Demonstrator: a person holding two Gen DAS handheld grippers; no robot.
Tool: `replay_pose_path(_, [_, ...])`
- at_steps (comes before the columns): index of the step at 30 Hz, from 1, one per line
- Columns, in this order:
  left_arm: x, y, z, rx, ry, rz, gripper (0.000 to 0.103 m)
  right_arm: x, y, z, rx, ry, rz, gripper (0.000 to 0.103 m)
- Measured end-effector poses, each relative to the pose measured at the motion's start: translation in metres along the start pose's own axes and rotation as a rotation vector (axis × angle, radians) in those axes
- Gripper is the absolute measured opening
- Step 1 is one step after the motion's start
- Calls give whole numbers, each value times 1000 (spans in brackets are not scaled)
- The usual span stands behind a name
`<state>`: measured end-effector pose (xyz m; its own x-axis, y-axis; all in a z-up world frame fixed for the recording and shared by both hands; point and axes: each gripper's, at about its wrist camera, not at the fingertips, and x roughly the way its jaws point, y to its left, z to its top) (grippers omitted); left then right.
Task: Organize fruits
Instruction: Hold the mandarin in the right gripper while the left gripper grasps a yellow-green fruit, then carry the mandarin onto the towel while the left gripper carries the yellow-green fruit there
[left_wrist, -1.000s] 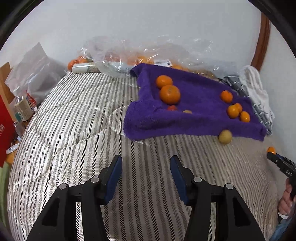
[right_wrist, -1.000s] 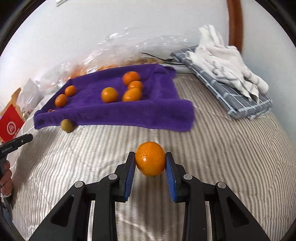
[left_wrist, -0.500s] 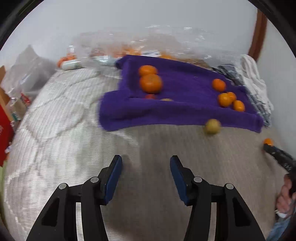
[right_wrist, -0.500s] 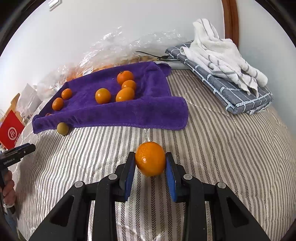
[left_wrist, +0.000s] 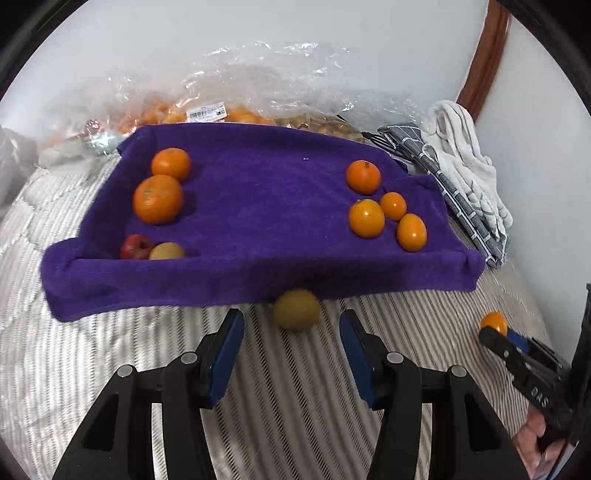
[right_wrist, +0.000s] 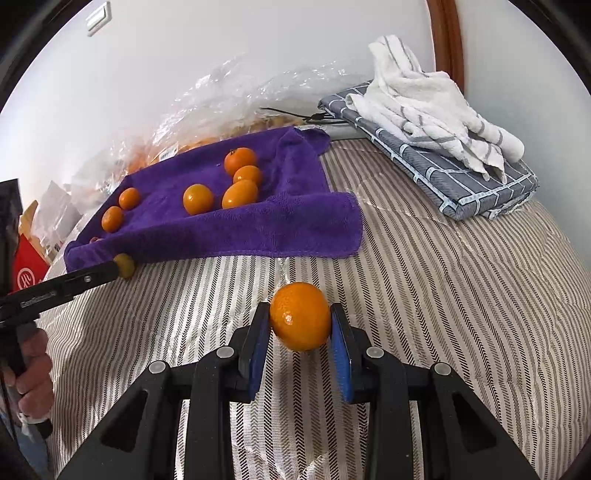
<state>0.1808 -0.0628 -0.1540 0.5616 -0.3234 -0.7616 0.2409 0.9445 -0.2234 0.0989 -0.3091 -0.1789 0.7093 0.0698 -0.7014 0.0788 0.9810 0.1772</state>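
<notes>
One red fruit (left_wrist: 133, 246) shows clearly only from the left wrist.

The left gripper (left_wrist: 291, 354) points downward with its jaws apart and nothing pressed between them. The right gripper (right_wrist: 300, 349) also tilts downward, its jaws clamped on an orange (right_wrist: 300, 316). A hand (right_wrist: 31, 363) grips the left gripper's handle.

Purple towel (left_wrist: 266, 221) lay spread on striped bedding, two oranges (left_wrist: 158, 199) at its left, red and yellowish fruits (left_wrist: 167, 251) below, four small oranges (left_wrist: 366, 218) clustered right, greenish-yellow fruit (left_wrist: 296, 309) just off its front edge, one orange (right_wrist: 300, 316) clamped off-towel.
</notes>
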Motion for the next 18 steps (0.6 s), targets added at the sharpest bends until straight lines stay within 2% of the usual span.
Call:
replay_pose_path(4, [9, 3, 3, -36, 3, -21, 43, 1, 1, 0, -5, 9, 5, 32])
replay_pose_path(6, [11, 4, 3, -30, -11, -19, 33, 2, 3, 0, -16, 14, 7, 32])
replay_pose_path(8, [13, 6, 3, -26, -13, -38, 27, 3, 5, 0, -25, 17, 1, 32])
replay_pose_path(12, [8, 13, 3, -55, -28, -118, 27, 4, 6, 1, -34, 18, 2, 32])
replay_pose_path(18, [-7, 16, -1, -39, -70, -127, 27, 2, 4, 1, -29, 7, 18, 32])
